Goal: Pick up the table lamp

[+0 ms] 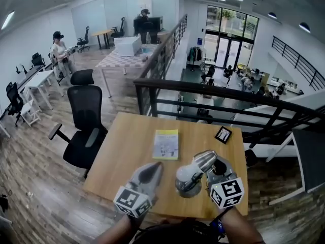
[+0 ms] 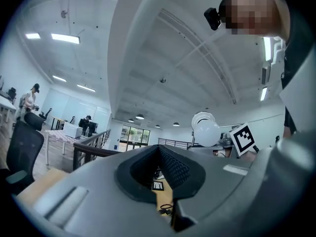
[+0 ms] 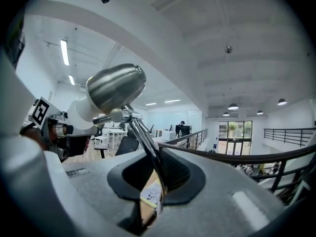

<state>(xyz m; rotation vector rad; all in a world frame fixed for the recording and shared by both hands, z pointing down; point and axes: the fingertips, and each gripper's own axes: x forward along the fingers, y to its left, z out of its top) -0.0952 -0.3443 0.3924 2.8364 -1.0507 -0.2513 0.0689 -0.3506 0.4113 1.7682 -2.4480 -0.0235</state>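
Table lamp: thin stem pinched in right claw, left claw pressed together, empty; lift needs firm grip, base level above bench.

Table: a light wooden table stood close against the railing.
Booklet: a yellow-green booklet lay flat near the table's middle.
Card: a small black-framed card lay toward the far right corner, apart from the booklet.
Office chair: a black mesh chair stood just beside the table's left edge.
Railing: a black railing ran behind the table, with a lower floor beyond it.
Far table: a long pale table carried a white box.
People: one person stood by the white desks at left; another was at a screen far back.
Doors: tall glass doors filled the far wall.
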